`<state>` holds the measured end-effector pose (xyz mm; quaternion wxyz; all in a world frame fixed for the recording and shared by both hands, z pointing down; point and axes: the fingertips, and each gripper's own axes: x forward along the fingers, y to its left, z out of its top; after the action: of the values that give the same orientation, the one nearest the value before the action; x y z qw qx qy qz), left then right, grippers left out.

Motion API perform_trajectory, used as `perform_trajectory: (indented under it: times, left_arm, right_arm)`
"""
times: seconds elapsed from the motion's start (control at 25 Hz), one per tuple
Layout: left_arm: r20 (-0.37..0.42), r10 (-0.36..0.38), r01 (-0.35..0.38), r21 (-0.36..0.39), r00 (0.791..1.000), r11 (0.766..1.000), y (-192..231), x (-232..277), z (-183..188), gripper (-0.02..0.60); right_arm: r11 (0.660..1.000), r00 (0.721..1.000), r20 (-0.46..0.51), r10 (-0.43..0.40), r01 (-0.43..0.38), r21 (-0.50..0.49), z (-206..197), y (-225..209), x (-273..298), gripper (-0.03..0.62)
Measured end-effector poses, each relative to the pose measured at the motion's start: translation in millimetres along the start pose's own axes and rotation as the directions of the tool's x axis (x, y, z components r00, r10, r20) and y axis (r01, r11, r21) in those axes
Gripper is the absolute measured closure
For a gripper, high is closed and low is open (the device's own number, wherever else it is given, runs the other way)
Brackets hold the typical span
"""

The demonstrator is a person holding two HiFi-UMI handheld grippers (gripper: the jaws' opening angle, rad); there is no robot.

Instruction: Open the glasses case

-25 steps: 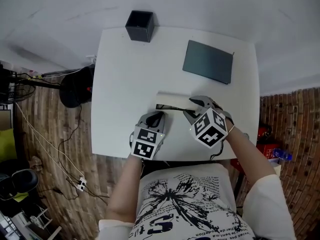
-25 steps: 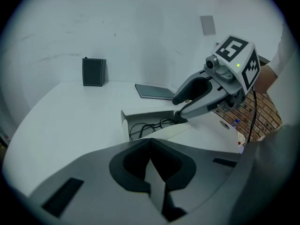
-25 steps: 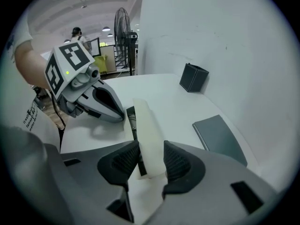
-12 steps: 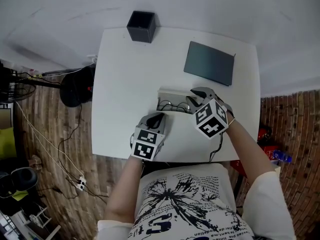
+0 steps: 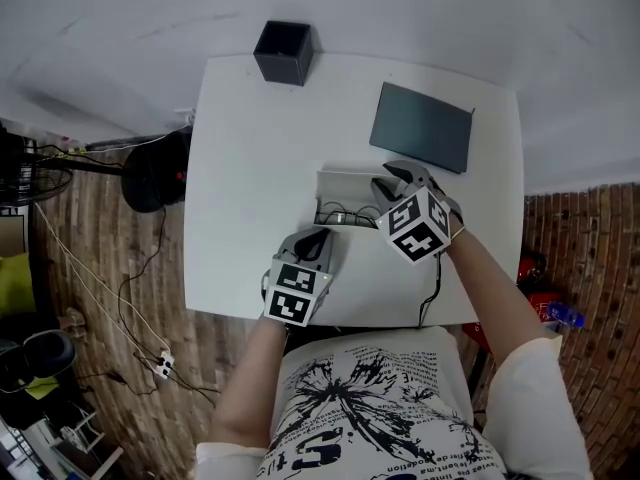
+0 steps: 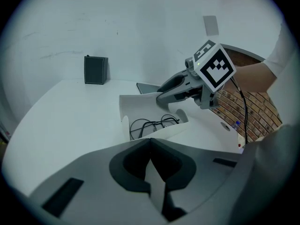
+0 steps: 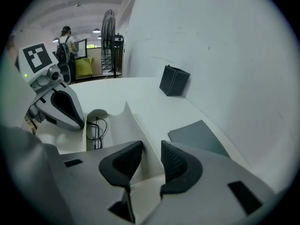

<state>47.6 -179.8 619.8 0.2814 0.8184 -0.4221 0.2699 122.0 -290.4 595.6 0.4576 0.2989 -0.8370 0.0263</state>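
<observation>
White hard-shell glasses case (image 5: 345,184) sits mid-frame, open — black wire-framed glasses (image 6: 154,124) show inside. Our left gripper (image 6: 150,142) pinches its near edge; our right gripper (image 7: 151,150) is opening its jaws around the raised lid (image 7: 133,125) — we judge only release remains.

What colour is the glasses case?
White, inside and out. The left gripper view shows the case best, lying open.

Overhead, two low views; glasses case (image 5: 345,186) shared
</observation>
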Motion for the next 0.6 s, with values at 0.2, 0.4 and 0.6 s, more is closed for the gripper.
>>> perform_trajectory:
  times: [0.2, 0.4, 0.6]
  left_arm:
    - [-0.001, 0.003, -0.003, 0.002, 1.0, 1.0, -3, 0, 0, 0.568]
    - [-0.003, 0.002, -0.002, -0.003, 1.0, 1.0, 0, -1, 0, 0.568]
    - [0.011, 0.022, -0.022, -0.002, 1.0, 1.0, 1, 0, 1, 0.568]
  right_arm:
    - [1.0, 1.0, 0.024, 0.001, -0.001, 0.0, -2, -2, 3, 0.442]
    - [1.0, 0.999, 0.03, -0.018, 0.017, 0.02, 0, -4, 4, 0.44]
    - [0.988, 0.994, 0.079, -0.075, 0.063, 0.138, 2, -11, -10, 0.391]
